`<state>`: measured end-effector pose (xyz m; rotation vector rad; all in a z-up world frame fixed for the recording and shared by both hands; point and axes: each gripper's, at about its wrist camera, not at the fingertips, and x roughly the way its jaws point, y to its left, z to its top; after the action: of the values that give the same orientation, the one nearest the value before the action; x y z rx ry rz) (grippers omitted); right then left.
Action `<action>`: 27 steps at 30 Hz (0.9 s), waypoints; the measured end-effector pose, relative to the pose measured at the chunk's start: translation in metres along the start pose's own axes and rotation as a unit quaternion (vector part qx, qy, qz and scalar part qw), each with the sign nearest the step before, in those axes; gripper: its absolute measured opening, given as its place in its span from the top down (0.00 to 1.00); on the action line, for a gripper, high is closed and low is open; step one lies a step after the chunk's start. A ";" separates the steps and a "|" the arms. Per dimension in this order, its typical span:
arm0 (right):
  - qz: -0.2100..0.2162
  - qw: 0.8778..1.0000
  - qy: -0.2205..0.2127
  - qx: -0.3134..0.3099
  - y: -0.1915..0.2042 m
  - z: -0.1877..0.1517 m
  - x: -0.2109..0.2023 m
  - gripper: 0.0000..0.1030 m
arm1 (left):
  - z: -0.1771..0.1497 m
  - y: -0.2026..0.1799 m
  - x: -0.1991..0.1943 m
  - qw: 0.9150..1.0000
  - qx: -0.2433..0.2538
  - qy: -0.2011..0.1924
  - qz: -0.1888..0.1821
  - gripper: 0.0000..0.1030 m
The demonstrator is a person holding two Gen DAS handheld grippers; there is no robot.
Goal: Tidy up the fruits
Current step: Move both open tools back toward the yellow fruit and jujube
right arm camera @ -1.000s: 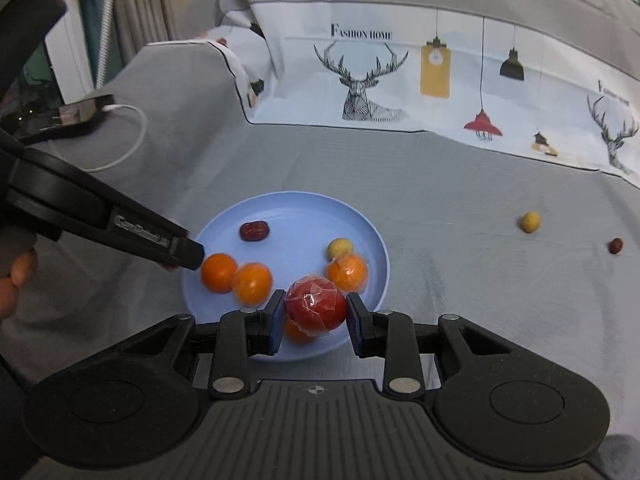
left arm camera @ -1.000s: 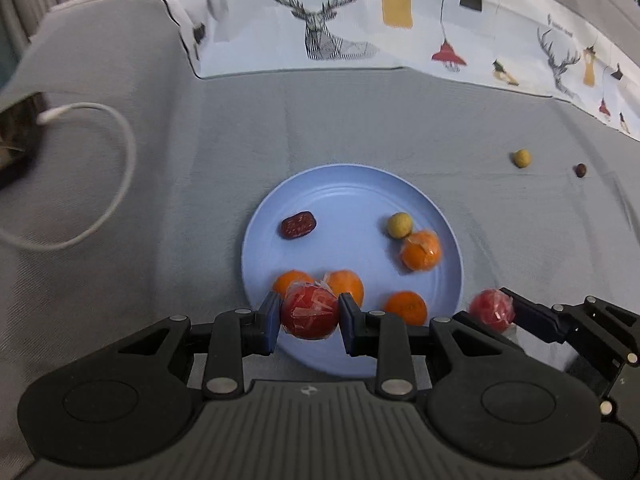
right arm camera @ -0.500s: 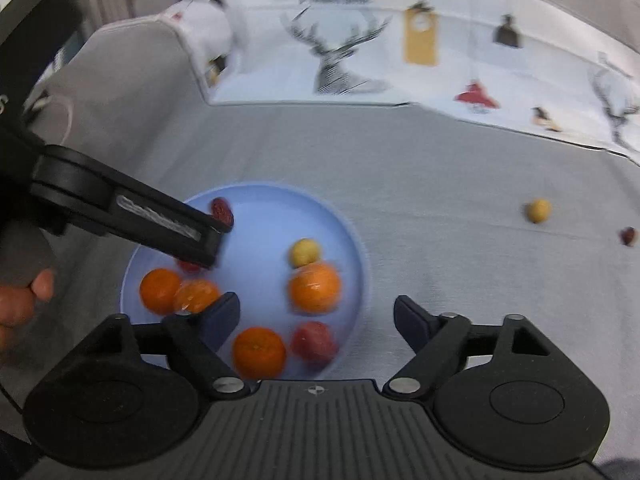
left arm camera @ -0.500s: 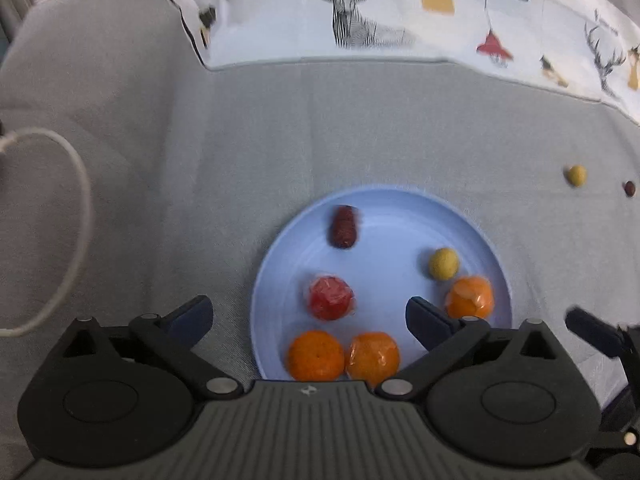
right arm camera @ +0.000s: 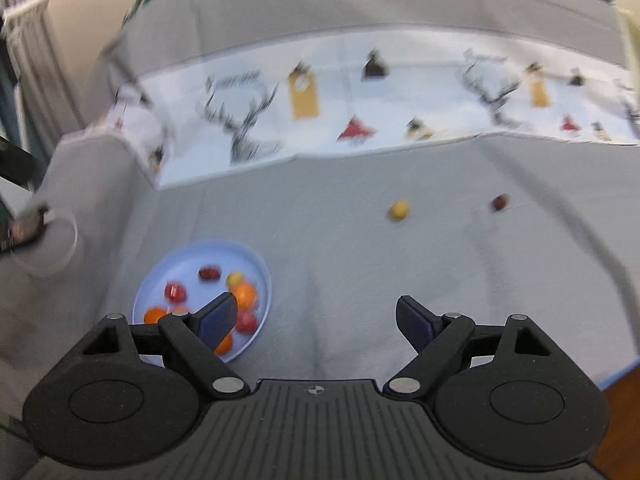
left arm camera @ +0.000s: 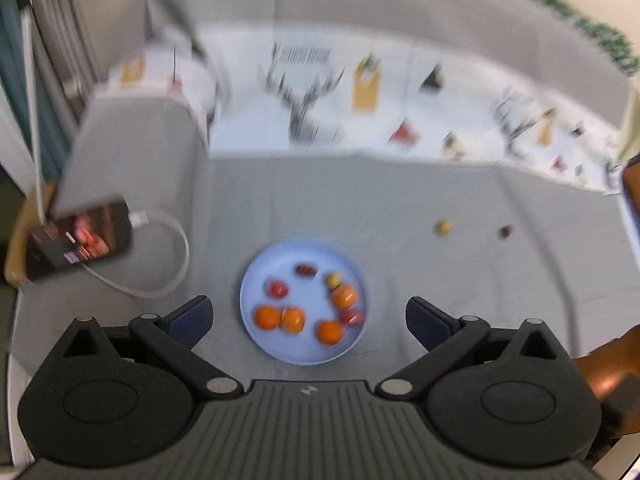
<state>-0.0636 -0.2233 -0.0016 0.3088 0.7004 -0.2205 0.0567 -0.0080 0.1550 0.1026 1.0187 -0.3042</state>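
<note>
A light blue plate [left arm camera: 256,280] lies on the grey cover, holding three oranges, two red wrapped fruits [left arm camera: 277,289], a dark red date [left arm camera: 306,270] and a small yellow fruit [left arm camera: 333,279]. My left gripper [left arm camera: 308,312] hangs high above the plate, open and empty. Seen from the right wrist, the plate [right arm camera: 180,264] sits at lower left, partly behind the left finger. My right gripper [right arm camera: 316,308] is open and empty over bare cover to the plate's right. A loose yellow fruit [right arm camera: 399,209] and a loose dark date [right arm camera: 499,202] lie on the cover farther right. Both views are blurred.
A phone [left arm camera: 80,240] with a white cable [left arm camera: 172,256] rests on the left armrest. A white cloth printed with deer and lamps [left arm camera: 312,92] drapes the backrest. Brown floor [left arm camera: 600,372] shows past the cover's right edge.
Both grippers opened and let their red wrapped fruits drop onto the plate. Both then rose away from it, and the right one swung to the right.
</note>
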 end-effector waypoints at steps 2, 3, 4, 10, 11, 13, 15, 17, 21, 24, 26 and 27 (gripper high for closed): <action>-0.002 1.000 -0.020 0.018 -0.010 0.003 -0.019 0.15 | 0.002 -0.013 -0.045 1.000 0.002 -0.028 -0.014 0.00; -0.001 0.999 -0.029 0.027 -0.015 0.004 -0.030 0.15 | 0.002 -0.020 -0.068 0.999 0.007 -0.043 -0.025 0.00; -0.002 0.999 -0.037 0.033 -0.020 0.005 -0.039 0.15 | 0.000 -0.028 -0.091 0.998 0.010 -0.060 -0.034 0.00; -0.022 0.995 -0.084 0.041 -0.045 0.001 -0.085 0.14 | -0.022 -0.071 -0.185 0.986 0.028 -0.146 -0.081 0.00; -0.027 0.995 -0.090 0.041 -0.049 0.000 -0.091 0.14 | -0.026 -0.075 -0.193 0.984 0.029 -0.152 -0.088 0.00; -0.034 0.994 -0.097 0.046 -0.055 -0.003 -0.100 0.14 | -0.031 -0.083 -0.202 0.983 0.026 -0.155 -0.100 0.00; -0.037 0.993 -0.102 0.053 -0.061 -0.006 -0.105 0.14 | -0.035 -0.090 -0.206 0.982 0.030 -0.152 -0.111 0.00; -0.038 0.992 -0.107 0.059 -0.066 -0.009 -0.111 0.14 | -0.040 -0.095 -0.214 0.980 0.028 -0.161 -0.112 0.00; -0.044 0.990 -0.117 0.059 -0.072 -0.015 -0.121 0.14 | -0.045 -0.100 -0.221 0.979 0.028 -0.166 -0.118 0.00; -0.049 0.990 -0.120 0.062 -0.077 -0.017 -0.124 0.14 | -0.047 -0.101 -0.228 0.978 0.024 -0.168 -0.120 0.00; -0.053 0.989 -0.123 0.064 -0.080 -0.018 -0.126 0.14 | -0.047 -0.102 -0.231 0.977 0.022 -0.173 -0.121 0.00; -0.055 0.989 -0.124 0.064 -0.082 -0.017 -0.126 0.14 | -0.047 -0.099 -0.232 0.976 0.020 -0.175 -0.125 0.00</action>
<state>-0.1924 -0.2817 0.0523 0.3584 0.4572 -0.4023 -0.1243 -0.0451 0.3333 -0.0430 0.6740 -0.5531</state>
